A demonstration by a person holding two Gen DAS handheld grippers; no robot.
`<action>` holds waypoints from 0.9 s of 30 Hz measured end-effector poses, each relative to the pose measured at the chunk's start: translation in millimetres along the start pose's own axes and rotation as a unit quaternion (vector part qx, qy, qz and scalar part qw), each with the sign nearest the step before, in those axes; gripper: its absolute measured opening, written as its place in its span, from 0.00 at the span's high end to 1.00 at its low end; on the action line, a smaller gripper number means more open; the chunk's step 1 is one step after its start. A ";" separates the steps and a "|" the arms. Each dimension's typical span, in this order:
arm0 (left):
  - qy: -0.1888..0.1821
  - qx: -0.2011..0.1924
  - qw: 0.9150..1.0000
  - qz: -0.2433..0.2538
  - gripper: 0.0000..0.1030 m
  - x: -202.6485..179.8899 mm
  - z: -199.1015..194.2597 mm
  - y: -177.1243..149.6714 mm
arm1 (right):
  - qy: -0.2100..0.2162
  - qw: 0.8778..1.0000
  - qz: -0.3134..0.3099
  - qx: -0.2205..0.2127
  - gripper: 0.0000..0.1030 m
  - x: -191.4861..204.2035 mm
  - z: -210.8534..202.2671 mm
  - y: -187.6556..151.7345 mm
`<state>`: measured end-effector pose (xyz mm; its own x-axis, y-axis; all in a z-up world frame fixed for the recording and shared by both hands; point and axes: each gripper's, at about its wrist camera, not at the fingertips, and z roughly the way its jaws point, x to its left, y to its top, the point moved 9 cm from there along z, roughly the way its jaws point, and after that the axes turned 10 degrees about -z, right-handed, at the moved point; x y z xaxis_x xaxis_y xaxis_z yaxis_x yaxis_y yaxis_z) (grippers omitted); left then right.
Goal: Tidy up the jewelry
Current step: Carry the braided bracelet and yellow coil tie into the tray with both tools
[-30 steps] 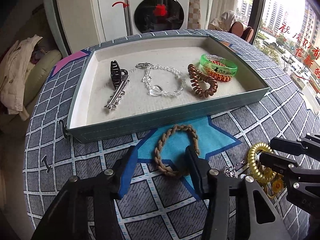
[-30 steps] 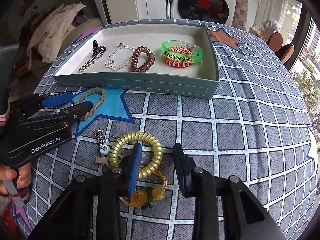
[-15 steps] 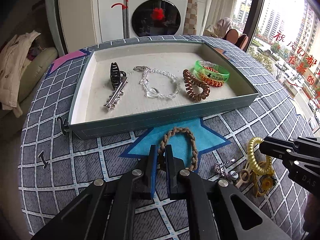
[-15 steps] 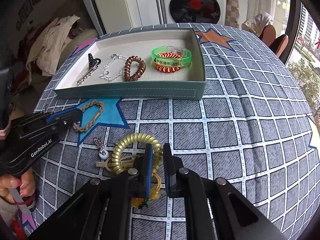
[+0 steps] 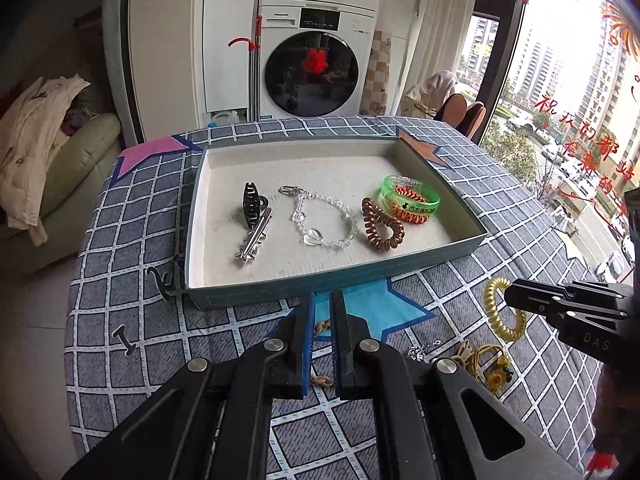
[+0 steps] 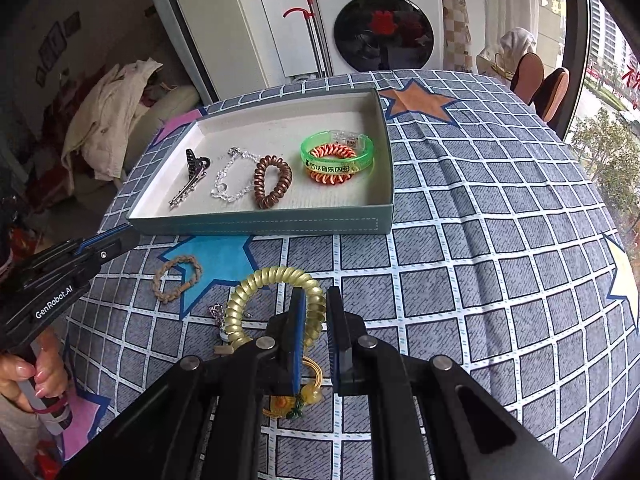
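Observation:
A braided tan bracelet (image 6: 178,278) lies as a flat loop on the blue star, apart from my left gripper (image 6: 134,240). In the left wrist view my left gripper (image 5: 322,296) is shut, and only short bits of the bracelet (image 5: 322,325) show through the slit between its fingers. My right gripper (image 6: 316,294) is shut on a yellow coil hair tie (image 6: 276,284), which hangs from its tips (image 5: 510,298) above the cloth. The teal tray (image 5: 332,280) holds hair clips (image 5: 254,220), a crystal bracelet (image 5: 320,220), a brown coil (image 5: 382,228) and a green bangle (image 5: 410,200).
A yellow flower hair tie (image 5: 496,376) and a small silver chain (image 5: 420,350) lie on the checked cloth under the right gripper. A person's hand (image 6: 28,376) grips the left handle. A washing machine (image 5: 312,72) stands behind the table, a sofa (image 5: 60,160) to the left.
Both grippers went from open to shut and then rose. The right one closed on the yellow coil and lifted it. The left one closed over the braided bracelet, which stays on the cloth.

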<state>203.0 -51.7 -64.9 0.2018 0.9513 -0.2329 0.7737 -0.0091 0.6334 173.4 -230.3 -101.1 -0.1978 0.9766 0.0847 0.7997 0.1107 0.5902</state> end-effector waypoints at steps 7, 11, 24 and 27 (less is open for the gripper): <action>0.032 0.011 0.999 0.013 0.73 7.0 10.5 -13.6 | 0.005 1.000 -0.003 -0.001 0.89 6.3 -1.0 2.0; 0.039 0.026 0.999 0.003 0.14 15.1 17.9 -23.9 | 0.011 1.000 -0.001 0.004 0.89 9.1 1.6 -4.5; 0.076 0.062 0.994 0.056 0.06 26.3 50.9 -33.0 | 0.024 1.000 0.006 0.001 0.89 11.2 -1.1 -10.0; 0.058 0.069 0.993 0.073 0.16 16.0 58.3 -33.3 | 0.024 1.000 0.008 0.000 0.89 11.2 -2.0 -10.5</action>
<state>215.4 -54.2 -132.7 0.2542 0.9656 -0.0546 0.8177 -0.1844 0.5453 161.7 -220.9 -104.7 -0.2120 0.9683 0.1317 0.8034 0.0960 0.5877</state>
